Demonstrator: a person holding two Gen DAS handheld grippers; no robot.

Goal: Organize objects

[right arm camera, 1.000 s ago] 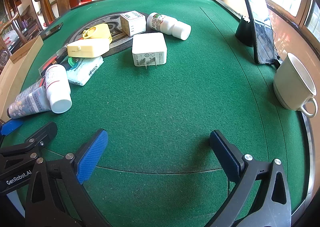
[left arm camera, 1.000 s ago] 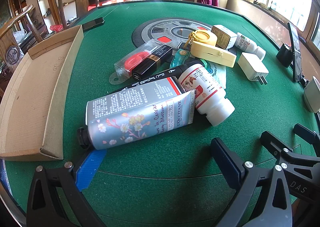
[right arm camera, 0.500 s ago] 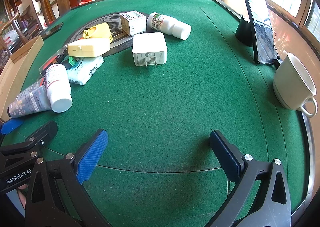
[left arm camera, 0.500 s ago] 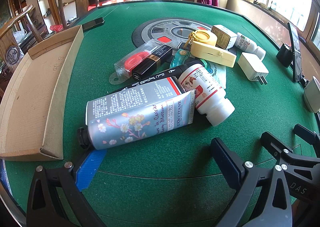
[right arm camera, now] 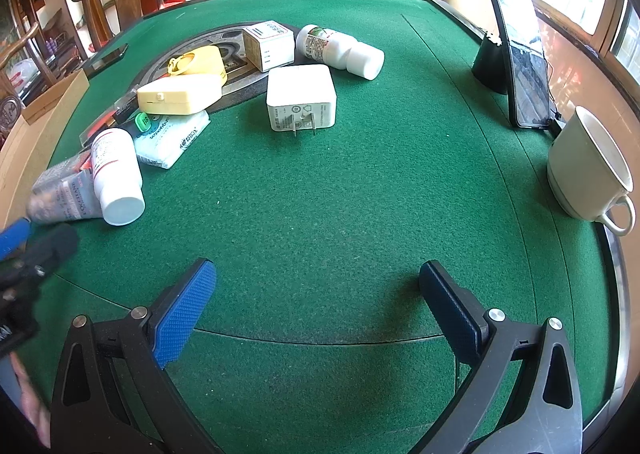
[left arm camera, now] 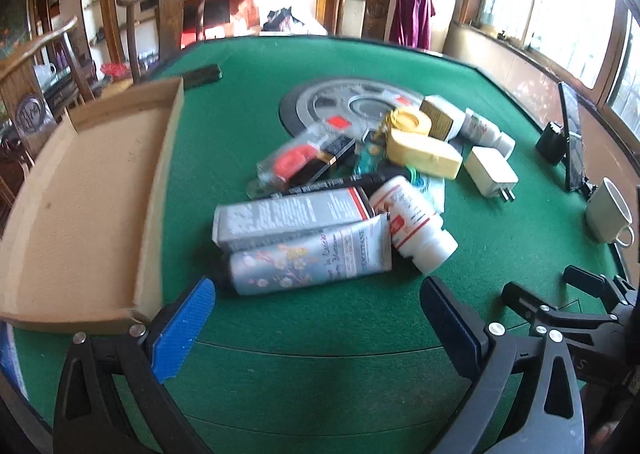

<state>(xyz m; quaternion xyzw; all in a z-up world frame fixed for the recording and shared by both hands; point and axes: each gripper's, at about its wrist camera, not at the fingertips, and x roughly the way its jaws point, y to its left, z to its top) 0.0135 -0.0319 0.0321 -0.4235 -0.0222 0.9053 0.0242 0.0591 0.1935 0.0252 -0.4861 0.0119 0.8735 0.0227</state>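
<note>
Loose items lie in a heap on the green felt table. A floral hand-cream tube point(left arm camera: 308, 264) lies nearest my left gripper point(left arm camera: 316, 318), beside a grey carton point(left arm camera: 288, 215) and a white pill bottle point(left arm camera: 416, 221) on its side. Behind are a lipstick point(left arm camera: 328, 155), yellow cases point(left arm camera: 424, 153), a white charger point(left arm camera: 490, 171) and a second bottle point(right arm camera: 340, 49). An empty cardboard tray point(left arm camera: 92, 205) sits at the left. My left gripper is open and empty, just short of the tube. My right gripper point(right arm camera: 316, 310) is open and empty over bare felt.
A white mug point(right arm camera: 588, 169) stands near the table's right edge. A phone on a black stand point(right arm camera: 520, 65) is behind it. A dark phone point(left arm camera: 202, 74) lies at the far left. A round grey centre plate point(left arm camera: 320, 105) lies under the heap. Wooden chairs ring the table.
My left gripper has pulled back and lifted, so the heap and tray look farther off and the view is blurred. The right gripper has not moved.
</note>
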